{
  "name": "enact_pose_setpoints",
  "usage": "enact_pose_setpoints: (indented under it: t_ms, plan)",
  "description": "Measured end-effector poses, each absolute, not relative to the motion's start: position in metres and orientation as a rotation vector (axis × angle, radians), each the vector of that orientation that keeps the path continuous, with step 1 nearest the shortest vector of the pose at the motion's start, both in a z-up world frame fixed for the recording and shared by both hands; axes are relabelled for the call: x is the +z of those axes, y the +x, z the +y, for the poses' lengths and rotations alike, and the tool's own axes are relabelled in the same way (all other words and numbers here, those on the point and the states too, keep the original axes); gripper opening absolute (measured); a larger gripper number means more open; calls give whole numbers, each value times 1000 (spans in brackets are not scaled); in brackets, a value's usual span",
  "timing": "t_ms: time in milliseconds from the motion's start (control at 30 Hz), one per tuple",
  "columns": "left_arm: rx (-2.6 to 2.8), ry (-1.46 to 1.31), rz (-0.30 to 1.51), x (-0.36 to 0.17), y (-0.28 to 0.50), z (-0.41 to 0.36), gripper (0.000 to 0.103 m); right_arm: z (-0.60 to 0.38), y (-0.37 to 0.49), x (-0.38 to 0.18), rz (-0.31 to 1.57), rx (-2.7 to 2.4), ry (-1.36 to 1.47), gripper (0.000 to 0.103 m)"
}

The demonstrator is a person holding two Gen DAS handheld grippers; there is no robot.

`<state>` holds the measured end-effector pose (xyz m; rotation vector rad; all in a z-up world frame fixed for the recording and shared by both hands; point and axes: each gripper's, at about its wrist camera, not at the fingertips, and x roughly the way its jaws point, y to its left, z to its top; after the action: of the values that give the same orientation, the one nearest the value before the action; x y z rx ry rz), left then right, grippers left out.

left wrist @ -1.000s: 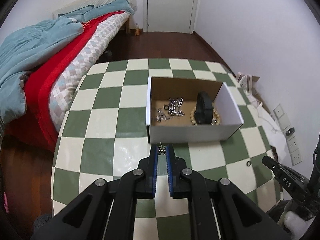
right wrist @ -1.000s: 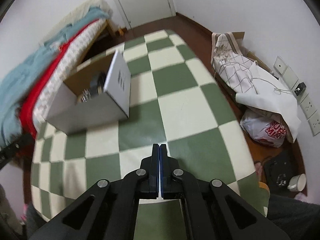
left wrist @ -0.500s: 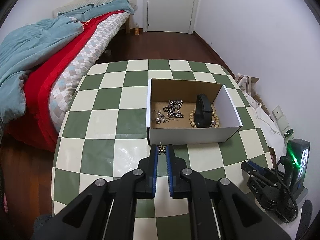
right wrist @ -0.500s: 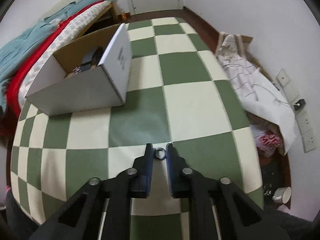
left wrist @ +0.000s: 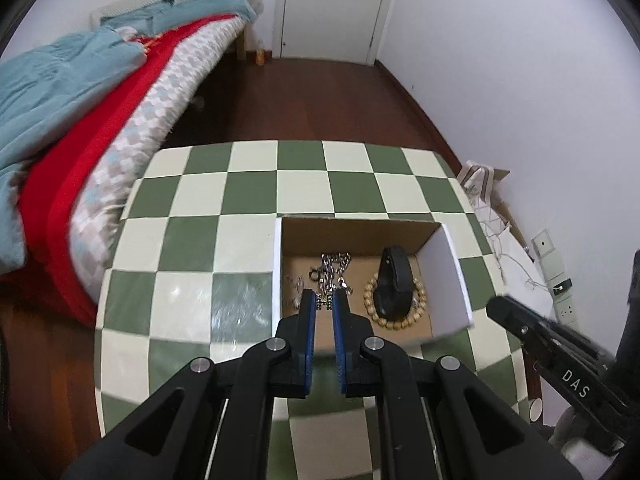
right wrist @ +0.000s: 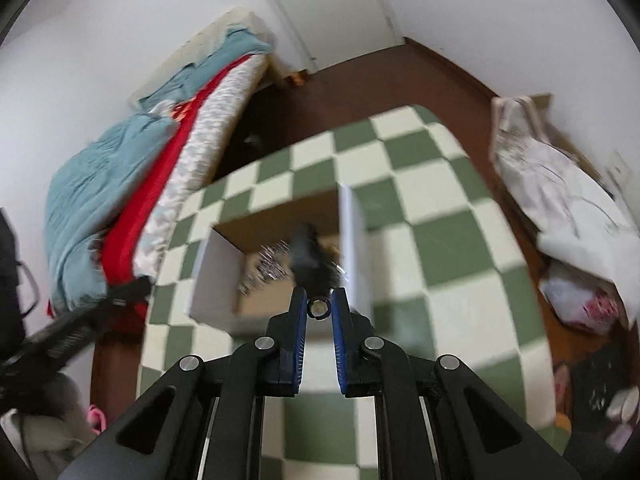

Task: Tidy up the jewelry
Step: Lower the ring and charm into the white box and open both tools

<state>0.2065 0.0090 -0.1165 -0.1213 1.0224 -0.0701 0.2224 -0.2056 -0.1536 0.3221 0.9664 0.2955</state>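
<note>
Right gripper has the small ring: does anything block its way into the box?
Nothing visible does. The right gripper holds the ring above the open-topped cardboard box, no lid over it; the black band and chains lie inside.

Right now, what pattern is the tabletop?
Green and cream checkerboard squares on the tabletop, clearest in the left wrist view.

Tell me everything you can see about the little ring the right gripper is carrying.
The ring is a small dark band, apparently metal, with a pale open centre. It faces the right wrist camera edge-up, pinched between the blue-padded fingers of the right gripper, touching both pads near their tips. It hangs in the air, above the near edge of the open cardboard box, whose contents are blurred behind it.
</note>
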Motion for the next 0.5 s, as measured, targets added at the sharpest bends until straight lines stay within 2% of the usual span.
enact_pose_setpoints:
  t_ms: [367,400,433,467,500]
  plan:
    - [-45,-155,1173,-144,266,10,10,-176,311,-171,1093,288,222,14]
    - [-31,-146,1167,-143,267,10,11,-177,315,-172,1101,288,226,17]
    - [-22,-138,1163,-142,268,10,18,-180,319,-172,1107,284,231,31]
    - [-15,-127,1154,-141,269,10,35,-183,321,-171,1102,280,238,39]
    - [-1,-121,1137,-138,267,12,47,-186,322,-169,1094,276,239,50]
